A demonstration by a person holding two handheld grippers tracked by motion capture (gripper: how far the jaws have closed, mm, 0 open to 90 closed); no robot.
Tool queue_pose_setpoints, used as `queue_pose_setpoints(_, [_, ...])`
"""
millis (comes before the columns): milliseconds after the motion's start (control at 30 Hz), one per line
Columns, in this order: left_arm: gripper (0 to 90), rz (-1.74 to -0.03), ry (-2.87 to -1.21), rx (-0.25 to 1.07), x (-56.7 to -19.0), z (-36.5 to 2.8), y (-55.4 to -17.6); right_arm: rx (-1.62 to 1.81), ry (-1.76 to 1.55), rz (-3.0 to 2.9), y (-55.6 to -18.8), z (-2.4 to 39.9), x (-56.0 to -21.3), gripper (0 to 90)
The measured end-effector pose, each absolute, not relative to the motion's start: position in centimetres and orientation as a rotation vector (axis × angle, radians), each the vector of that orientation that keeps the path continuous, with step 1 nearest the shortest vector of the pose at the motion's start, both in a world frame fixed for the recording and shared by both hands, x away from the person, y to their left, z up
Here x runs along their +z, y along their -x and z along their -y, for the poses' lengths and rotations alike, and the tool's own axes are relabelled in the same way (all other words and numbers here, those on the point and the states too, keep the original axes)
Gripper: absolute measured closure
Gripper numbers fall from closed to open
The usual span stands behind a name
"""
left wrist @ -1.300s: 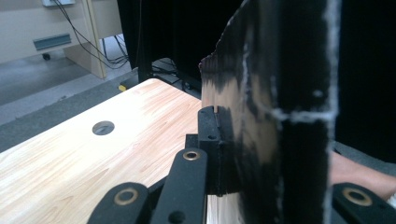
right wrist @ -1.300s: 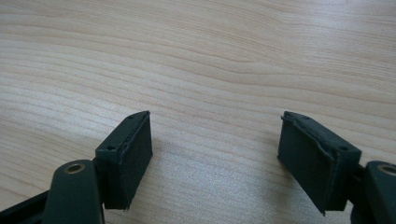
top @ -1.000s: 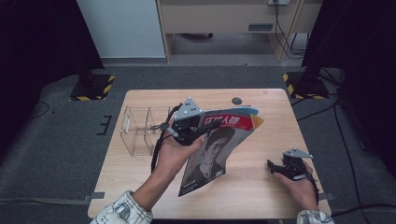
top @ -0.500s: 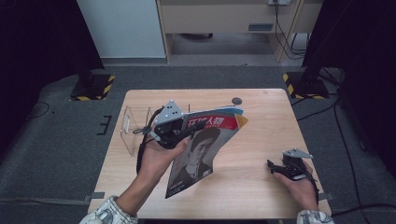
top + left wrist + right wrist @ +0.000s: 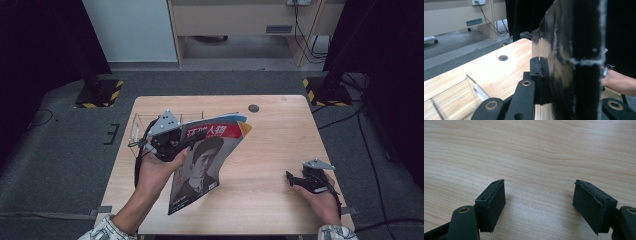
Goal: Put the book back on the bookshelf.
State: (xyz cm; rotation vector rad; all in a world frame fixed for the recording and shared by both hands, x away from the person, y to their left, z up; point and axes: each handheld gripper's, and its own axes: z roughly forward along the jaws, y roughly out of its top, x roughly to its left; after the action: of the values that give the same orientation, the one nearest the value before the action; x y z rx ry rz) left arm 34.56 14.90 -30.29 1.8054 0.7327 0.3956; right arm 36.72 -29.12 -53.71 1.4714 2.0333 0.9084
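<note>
A magazine with a red title band and a portrait on its cover hangs tilted above the wooden table, its lower corner near the front edge. My left gripper is shut on its upper left edge. In the left gripper view the magazine stands edge-on as a dark slab, with the jaws of the left gripper clamped on it. My right gripper rests low at the table's front right, open. In its own view the right gripper has bare wood between its pads.
A clear acrylic rack stands at the table's left, just behind the left hand, and its clear acrylic rack walls appear low in the left gripper view. A round hole marks the table's far side. Dark stands flank the table.
My left hand has carried the magazine leftward, closer to the clear rack, still gripping it. The right gripper has stayed where it was.
</note>
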Motion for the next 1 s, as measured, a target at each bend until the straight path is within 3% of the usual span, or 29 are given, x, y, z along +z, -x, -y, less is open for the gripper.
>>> queue_pose_setpoints(1000, [86.7, -0.807, -1.754, 0.449, -30.5, -21.1, -32.7, 0.909, -1.471, -2.032, -36.7, 29.1, -53.7, 26.0])
